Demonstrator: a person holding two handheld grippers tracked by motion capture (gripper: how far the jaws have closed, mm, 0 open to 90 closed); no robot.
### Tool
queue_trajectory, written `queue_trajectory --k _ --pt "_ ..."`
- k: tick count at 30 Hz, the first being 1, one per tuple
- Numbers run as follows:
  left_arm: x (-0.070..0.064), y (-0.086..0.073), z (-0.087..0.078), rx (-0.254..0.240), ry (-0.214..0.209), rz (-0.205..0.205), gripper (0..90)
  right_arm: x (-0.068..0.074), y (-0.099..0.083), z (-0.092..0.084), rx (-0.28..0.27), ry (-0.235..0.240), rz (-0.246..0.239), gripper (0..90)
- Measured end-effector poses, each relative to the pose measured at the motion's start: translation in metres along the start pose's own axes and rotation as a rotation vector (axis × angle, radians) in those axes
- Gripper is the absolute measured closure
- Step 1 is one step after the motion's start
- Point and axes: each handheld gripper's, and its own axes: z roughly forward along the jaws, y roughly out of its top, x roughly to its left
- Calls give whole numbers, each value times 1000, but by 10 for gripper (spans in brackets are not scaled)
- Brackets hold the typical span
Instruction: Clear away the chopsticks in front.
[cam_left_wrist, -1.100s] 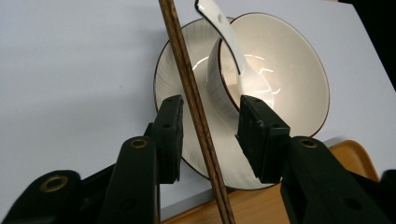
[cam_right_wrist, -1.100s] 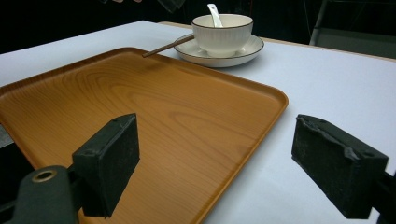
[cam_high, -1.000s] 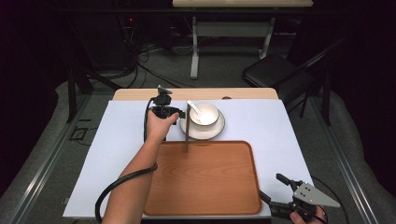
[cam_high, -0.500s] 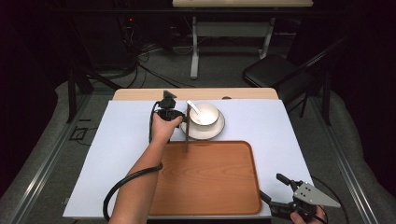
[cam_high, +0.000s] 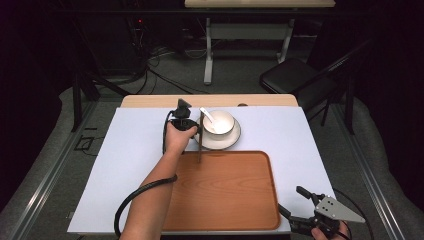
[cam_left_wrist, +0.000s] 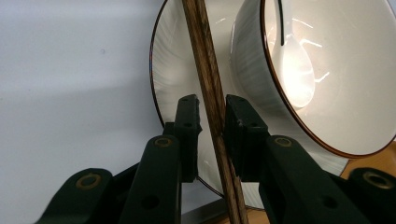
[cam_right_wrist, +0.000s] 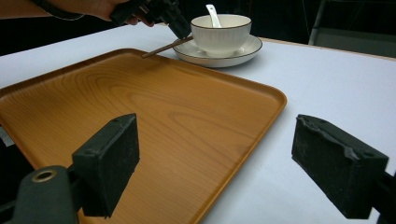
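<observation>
- Here, left gripper (cam_high: 192, 131) reached out beside bowl (cam_high: 218, 121), jaws clamped on wooden chopsticks (cam_left_wrist: 211, 98).
- Right gripper (cam_high: 295, 210) near tray (cam_high: 225, 200) corner, jaws wide apart.
- Close up: spoon (cam_left_wrist: 292, 56) inside bowl, saucer (cam_left_wrist: 173, 74) beneath.

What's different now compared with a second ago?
Very little. The left gripper, holding the wooden chopsticks beside the bowl, has edged slightly right, toward the plate; its jaws close around the chopsticks. The right gripper stays open by the tray's near right corner. Bowl, spoon, plate and tray have not moved.
</observation>
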Motion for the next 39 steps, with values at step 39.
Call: queue_trajectory --k 39 --pt "17 7 -25 72 -18 -186 847 0 0 0 2 7 1 146"
